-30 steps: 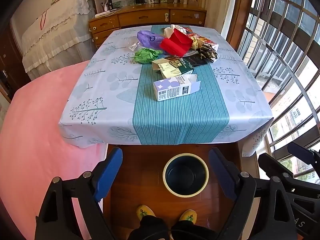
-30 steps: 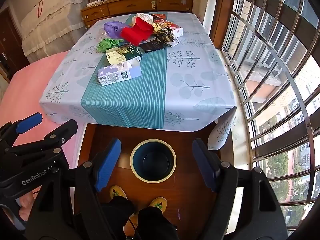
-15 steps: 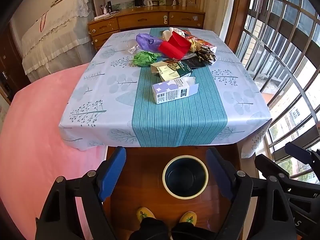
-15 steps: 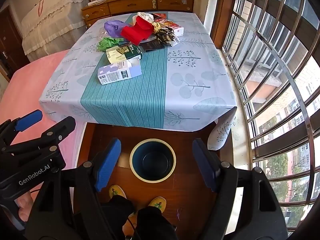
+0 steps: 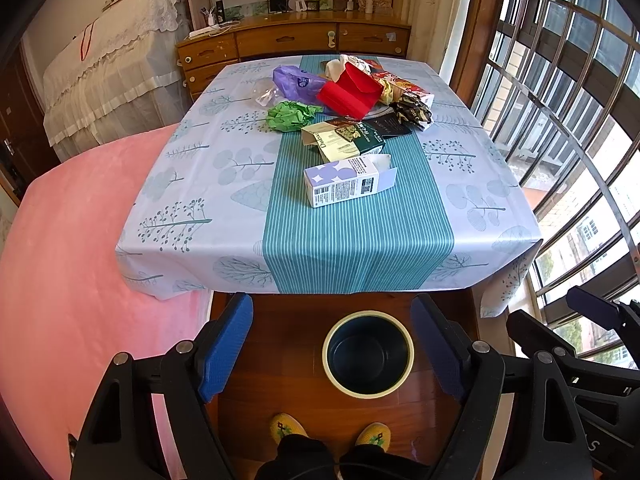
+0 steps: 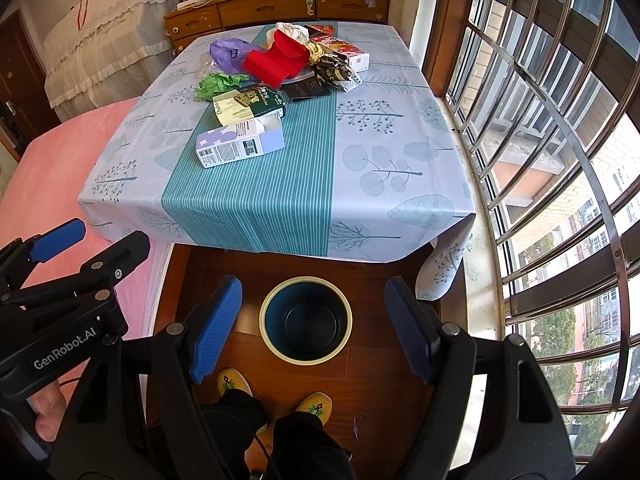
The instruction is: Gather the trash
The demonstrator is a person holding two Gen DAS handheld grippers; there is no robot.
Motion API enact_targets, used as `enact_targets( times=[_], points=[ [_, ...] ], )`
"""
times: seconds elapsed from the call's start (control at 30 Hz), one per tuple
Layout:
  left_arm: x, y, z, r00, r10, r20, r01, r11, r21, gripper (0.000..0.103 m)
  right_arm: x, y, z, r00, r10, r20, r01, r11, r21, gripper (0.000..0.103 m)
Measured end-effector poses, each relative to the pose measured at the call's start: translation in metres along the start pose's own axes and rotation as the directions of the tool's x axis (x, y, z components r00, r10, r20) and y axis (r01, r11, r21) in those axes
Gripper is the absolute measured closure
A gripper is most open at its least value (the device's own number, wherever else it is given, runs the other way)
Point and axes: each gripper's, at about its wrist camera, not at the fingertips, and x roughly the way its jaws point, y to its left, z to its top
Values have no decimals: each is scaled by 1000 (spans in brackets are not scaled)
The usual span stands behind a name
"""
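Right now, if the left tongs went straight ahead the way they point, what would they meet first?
Probably the tablecloth: its near edge lies ahead of the open left tongs, before the purple-and-white carton. The bin sits lower; depth is unclear.

trash pile [image 5: 352, 116] | far table half || bin [image 5: 368, 354] | empty, upright, floor

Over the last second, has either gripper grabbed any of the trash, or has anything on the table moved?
Nothing was grabbed. Only the view shifted a little: both grippers tilted slightly. The left gripper and right gripper stay open and empty above the bin. The lilac carton, the green paper ball and the rest of the pile lie where they were on the tablecloth.
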Motion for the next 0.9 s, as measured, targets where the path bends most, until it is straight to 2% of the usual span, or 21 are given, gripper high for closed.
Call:
enact_targets(
  times=[0.9],
  points=[
    [0,2,0,1000,-2,-1,2,1000,-2,19,4,3,2,1000,3,-2,-3,1000,-4,30]
  ],
)
